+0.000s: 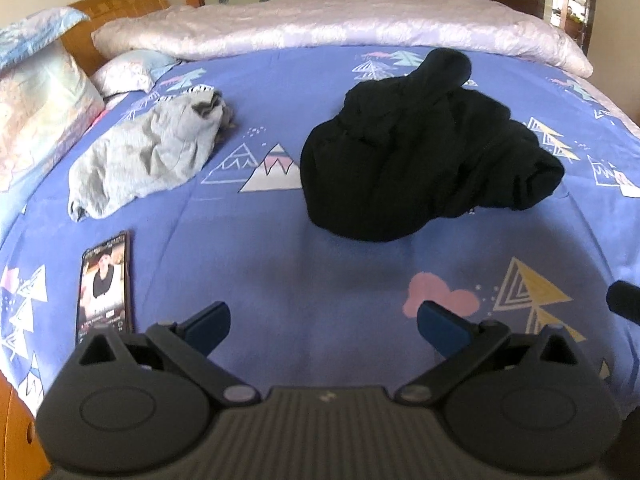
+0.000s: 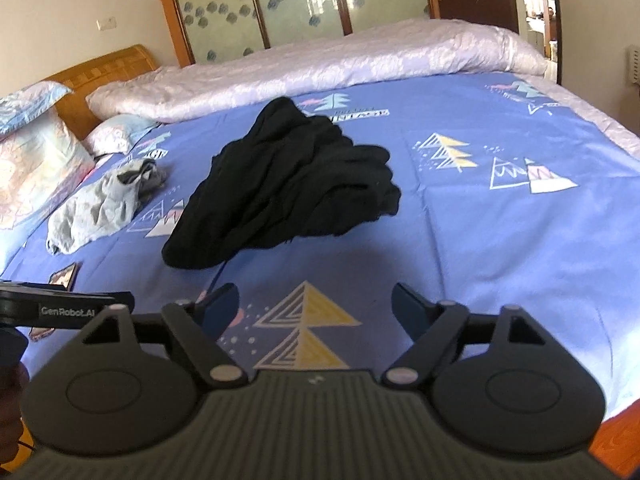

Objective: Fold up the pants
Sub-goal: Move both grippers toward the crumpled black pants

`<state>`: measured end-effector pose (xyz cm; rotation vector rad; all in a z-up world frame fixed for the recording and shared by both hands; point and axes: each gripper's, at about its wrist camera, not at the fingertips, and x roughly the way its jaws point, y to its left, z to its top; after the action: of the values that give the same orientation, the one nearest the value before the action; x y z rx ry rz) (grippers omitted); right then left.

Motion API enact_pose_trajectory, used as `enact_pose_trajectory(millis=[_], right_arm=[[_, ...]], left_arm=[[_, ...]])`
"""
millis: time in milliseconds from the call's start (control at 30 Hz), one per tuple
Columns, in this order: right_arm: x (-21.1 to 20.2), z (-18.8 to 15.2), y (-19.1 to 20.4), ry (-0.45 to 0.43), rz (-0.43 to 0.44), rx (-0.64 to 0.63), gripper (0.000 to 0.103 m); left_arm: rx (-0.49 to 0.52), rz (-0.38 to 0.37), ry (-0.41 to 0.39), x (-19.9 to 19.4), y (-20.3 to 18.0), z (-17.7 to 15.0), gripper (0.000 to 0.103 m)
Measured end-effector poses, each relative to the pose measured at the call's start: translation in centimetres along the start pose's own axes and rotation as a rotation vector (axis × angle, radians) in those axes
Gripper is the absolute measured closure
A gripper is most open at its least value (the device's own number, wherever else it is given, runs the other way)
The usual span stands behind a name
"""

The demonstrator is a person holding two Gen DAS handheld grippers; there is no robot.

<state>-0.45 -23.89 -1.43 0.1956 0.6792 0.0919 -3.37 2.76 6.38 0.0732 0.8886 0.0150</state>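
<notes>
A pair of black pants (image 1: pixel 420 152) lies crumpled in a heap on the blue patterned bedsheet (image 1: pixel 248 248), a little beyond both grippers. In the right wrist view the black pants (image 2: pixel 288 184) sit left of centre, and a thin cord trails from the heap toward the near edge. My left gripper (image 1: pixel 324 316) is open over bare sheet, short of the heap, with nothing between its fingers. My right gripper (image 2: pixel 316 300) is open too, above a yellow triangle print, and holds nothing. Part of the left gripper's body (image 2: pixel 60 308) shows at the left edge.
A crumpled grey garment (image 1: pixel 144 160) lies left of the pants. A lit phone (image 1: pixel 105 284) rests on the sheet near the left gripper. Pillows (image 1: pixel 36 92) and a wooden headboard stand at the left, and a rolled pale quilt (image 1: pixel 320 28) runs along the far side.
</notes>
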Motion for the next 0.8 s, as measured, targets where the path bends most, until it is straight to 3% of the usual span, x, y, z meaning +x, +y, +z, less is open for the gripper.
enact_pose_trajectory(millis=[67, 200, 533, 800], right_arm=[[0.3, -0.1, 0.4, 0.016, 0.005, -0.011, 0.032], [0.7, -0.3, 1.1, 0.033, 0.011, -0.029, 0.038], [2.0, -0.3, 2.4, 0.051, 0.018, -0.063, 0.074], [4.0, 1.9, 2.5, 0.035, 0.031, -0.070, 0.073]], left_arm=[[-0.011, -0.003, 0.010, 0.4, 0.4, -0.2, 0.000], [-0.027, -0.006, 0.032, 1.3, 1.1, -0.4, 0.000], [-0.053, -0.007, 0.072, 3.0, 2.5, -0.5, 0.000], [-0.102, -0.011, 0.083, 3.8, 3.6, -0.5, 0.000]])
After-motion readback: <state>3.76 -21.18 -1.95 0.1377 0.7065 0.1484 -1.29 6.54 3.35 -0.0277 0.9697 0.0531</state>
